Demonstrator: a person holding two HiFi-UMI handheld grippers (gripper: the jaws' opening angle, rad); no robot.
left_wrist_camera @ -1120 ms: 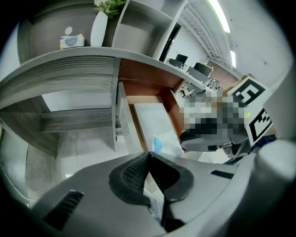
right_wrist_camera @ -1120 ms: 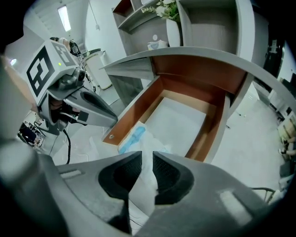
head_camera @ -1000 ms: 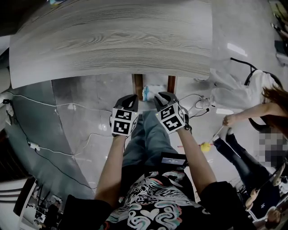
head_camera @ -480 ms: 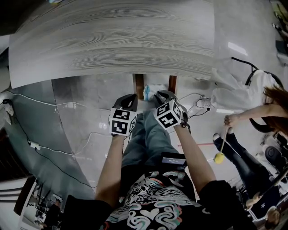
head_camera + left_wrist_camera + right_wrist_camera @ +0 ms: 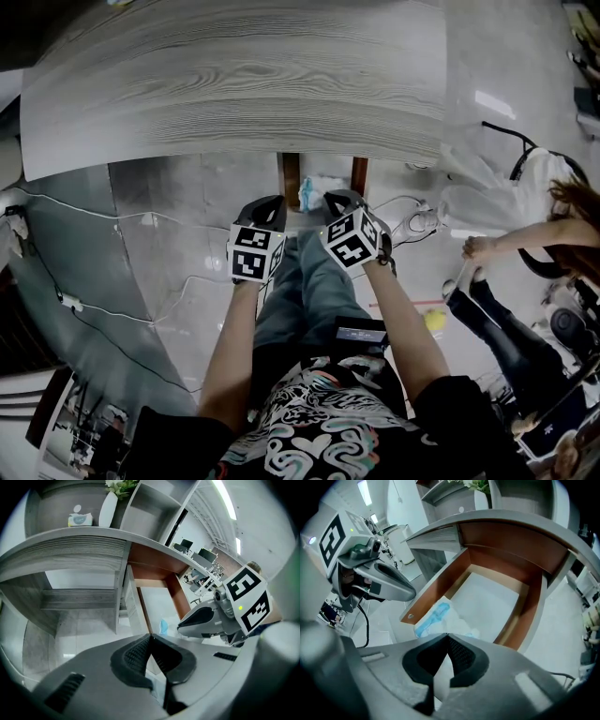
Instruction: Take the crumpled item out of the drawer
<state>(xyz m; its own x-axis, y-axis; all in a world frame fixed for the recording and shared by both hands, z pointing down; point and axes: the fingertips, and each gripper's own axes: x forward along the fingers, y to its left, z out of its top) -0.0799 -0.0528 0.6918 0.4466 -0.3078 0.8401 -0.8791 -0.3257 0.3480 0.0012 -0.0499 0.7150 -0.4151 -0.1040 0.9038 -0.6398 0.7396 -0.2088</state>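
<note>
Saw a thin white cable (image 5: 103, 314) trailing over the grey floor at far left; saw the grey wood-grain bench (image 5: 234, 84) spanning the far side, with a tissue box (image 5: 78, 518) and a white vase (image 5: 108, 508) standing on its top in the left gripper view; held the left claw (image 5: 272, 208) low before the bench's near edge, jaws pressed tip to tip with nothing between them; found the drawer (image 5: 288, 178) pulled open under that edge, brown-walled and pale-floored; spotted the crumpled item (image 5: 314, 190), white with a blue streak, lying in the drawer's near left part by the wall, touched by neither claw; held the right claw (image 5: 339, 202) just beside the left one, pointed at the drawer's near end, jaws likewise closed tip to tip and empty; noted a person (image 5: 506, 202) in a white top at far right, well apart from the bench, and a small yellow object (image 5: 433, 320) low beside them.
</note>
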